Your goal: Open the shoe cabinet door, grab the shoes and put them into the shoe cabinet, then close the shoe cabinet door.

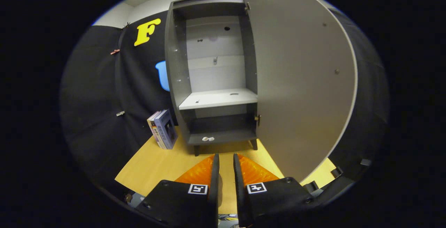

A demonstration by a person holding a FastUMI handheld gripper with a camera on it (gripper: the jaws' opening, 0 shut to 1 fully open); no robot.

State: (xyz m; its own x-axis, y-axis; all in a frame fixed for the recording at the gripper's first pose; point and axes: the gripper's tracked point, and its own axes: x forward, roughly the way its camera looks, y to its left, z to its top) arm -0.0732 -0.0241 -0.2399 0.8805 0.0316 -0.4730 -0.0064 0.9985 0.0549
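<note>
One gripper [225, 160] occupies the bottom centre of the frame. Its two fingers [215, 172] stand nearly parallel with a narrow gap between them; nothing is held in that gap, so the gripper is nearly closed and grasps nothing.

One shoe cabinet [212, 78] stands just above the centre of the frame, directly beyond the fingers, on a wooden floor [153, 165]. Its single door [299, 81] is swung fully open and fills the right half of the frame. Two hinges join the door to the cabinet, one at the top and one near the bottom.

Inside the cabinet there are two shelves: one light middle shelf [217, 99] and one dark bottom shelf [223, 136]. A small white object [208, 139] lies on the bottom shelf.

Two books [163, 129] lean together to the left of the cabinet base.
</note>
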